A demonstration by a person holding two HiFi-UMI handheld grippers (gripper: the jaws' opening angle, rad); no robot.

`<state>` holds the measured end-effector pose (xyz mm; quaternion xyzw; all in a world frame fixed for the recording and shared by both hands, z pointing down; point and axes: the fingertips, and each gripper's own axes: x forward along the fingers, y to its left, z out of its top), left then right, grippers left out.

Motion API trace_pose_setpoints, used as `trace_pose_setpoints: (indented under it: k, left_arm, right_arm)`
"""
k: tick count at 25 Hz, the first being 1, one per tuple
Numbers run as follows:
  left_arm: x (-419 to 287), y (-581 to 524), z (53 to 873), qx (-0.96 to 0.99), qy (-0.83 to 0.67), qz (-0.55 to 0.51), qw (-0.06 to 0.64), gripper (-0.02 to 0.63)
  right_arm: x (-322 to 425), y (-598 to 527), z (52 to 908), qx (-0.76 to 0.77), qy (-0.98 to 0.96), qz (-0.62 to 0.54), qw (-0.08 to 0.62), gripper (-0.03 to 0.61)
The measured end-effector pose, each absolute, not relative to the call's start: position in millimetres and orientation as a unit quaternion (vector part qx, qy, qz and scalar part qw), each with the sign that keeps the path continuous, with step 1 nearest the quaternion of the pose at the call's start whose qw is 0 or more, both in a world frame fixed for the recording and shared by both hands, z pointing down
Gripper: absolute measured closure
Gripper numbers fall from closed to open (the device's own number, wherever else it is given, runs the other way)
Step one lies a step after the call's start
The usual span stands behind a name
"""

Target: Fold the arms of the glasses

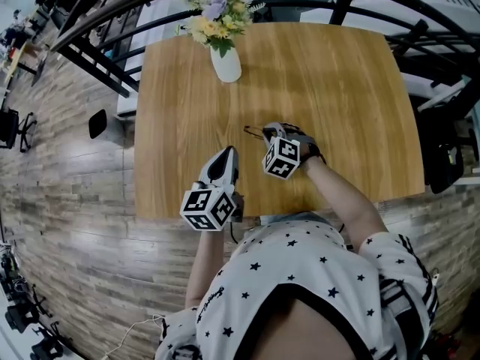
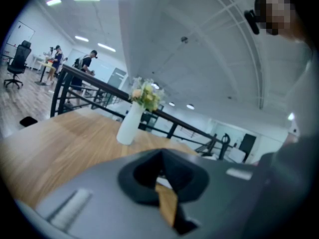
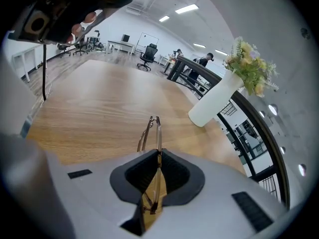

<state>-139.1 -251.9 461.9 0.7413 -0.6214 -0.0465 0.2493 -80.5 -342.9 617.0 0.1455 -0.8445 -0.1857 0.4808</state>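
Nearest to us, our left gripper (image 2: pixel 160 178) has its jaws pressed together with nothing between them, and it hangs over the near edge of the wooden table (image 1: pixel 337 88). A little farther, our right gripper (image 3: pixel 155 180) has its jaws closed on the thin metal glasses (image 3: pixel 152 131). The glasses stick out ahead of it over the table's middle. We cannot tell if they touch the wood. At the far edge stands a white vase (image 1: pixel 226 63) with flowers (image 1: pixel 215 12).
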Motion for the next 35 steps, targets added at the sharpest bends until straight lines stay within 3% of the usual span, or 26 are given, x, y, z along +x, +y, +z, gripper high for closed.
trace_pose_setpoints:
  k: [28,31,35]
  left_arm:
    - [-147,-243,459,0.742,-0.62,-0.048,0.252,0.607]
    - [-150,-238,458,0.743,-0.619,-0.048,0.251,0.607]
    - [-150,-228,457,0.747,-0.615,-0.047,0.249,0.607]
  right_arm:
    - [-83,-335,642,0.145,-0.844,-0.133,0.5,0.552]
    - [-83,-334,633,0.165,-0.85,-0.122,0.485,0.482]
    - [-81,-324,615,0.192,-0.86,-0.117,0.457,0.48]
